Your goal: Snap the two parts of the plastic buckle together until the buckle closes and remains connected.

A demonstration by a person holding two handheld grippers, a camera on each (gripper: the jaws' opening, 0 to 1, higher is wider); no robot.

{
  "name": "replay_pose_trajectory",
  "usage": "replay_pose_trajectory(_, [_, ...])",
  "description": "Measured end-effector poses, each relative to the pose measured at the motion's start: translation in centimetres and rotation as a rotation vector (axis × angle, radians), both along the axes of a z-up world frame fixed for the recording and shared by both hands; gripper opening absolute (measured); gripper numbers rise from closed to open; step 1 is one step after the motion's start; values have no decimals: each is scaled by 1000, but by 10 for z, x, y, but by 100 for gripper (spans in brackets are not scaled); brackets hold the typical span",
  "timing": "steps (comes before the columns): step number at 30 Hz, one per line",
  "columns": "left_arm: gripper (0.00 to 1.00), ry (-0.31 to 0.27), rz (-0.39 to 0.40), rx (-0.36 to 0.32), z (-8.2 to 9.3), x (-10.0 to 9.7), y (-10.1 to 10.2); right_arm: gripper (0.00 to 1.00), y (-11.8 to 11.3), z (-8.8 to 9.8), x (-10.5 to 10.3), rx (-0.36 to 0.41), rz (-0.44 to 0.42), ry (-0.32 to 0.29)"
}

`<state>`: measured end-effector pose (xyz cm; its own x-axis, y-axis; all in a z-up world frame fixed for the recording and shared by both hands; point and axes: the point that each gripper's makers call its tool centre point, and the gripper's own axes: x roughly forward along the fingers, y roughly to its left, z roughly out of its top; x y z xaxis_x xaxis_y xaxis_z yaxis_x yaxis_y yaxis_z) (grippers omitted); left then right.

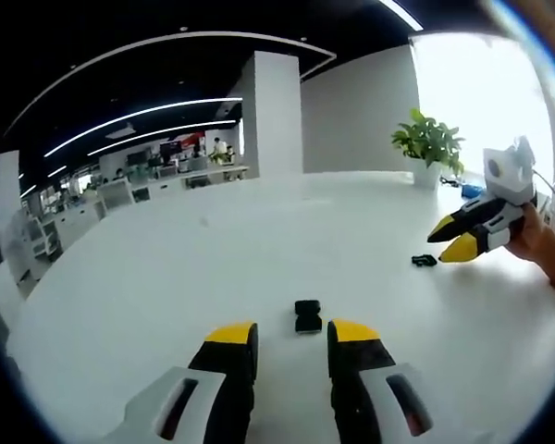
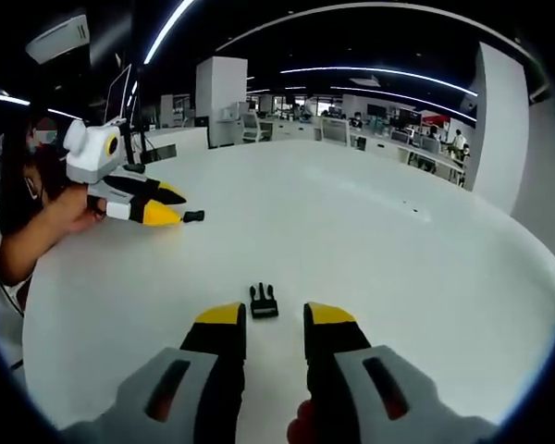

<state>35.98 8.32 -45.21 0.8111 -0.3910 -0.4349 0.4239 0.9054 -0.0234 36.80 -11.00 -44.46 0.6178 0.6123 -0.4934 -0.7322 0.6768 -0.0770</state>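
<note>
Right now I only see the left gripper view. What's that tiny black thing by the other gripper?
Observer: It's the pronged half of the buckle, lying on the table.
Operator: Is the right gripper holding it?
Observer: No. The right gripper is open, and the half lies just ahead of its jaws, untouched.
Operator: Who holds my gripper?
Observer: A hand grips the left gripper from behind.
</note>
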Motion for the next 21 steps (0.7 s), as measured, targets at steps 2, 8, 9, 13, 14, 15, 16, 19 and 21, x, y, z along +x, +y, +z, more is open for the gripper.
replay_pose_trajectory(2, [30, 4, -8, -3, -1, -1, -3, 24, 0, -2, 0, 1, 1, 7])
replay_pose_trajectory(8, [28, 12, -23, 6, -3, -2, -9, 24, 2, -5, -1, 6, 10, 22])
replay_pose_trajectory(9, [28, 15, -23, 16, -5, -1, -9, 24, 3, -6, -1, 6, 10, 23])
replay_pose_trajectory(13, [26, 7, -25, 39, -6, 2, -7, 24, 3, -6, -1, 7, 11, 27])
replay_pose_trajectory(14, [25, 13, -24, 32, -7, 2, -8, 24, 3, -6, -1, 7, 12, 28])
replay_pose_trajectory(15, [24, 20, -22, 25, -7, 2, -8, 24, 3, -7, -1, 6, 12, 30])
replay_pose_trajectory(16, [24, 22, -22, 24, -7, 2, -8, 24, 3, -7, -1, 6, 13, 31])
replay_pose_trajectory(19, [23, 19, -21, 25, -7, 4, -9, 24, 4, -7, -1, 7, 14, 30])
replay_pose_trajectory(21, [23, 21, -22, 22, -8, 5, -10, 24, 4, -6, -2, 7, 15, 29])
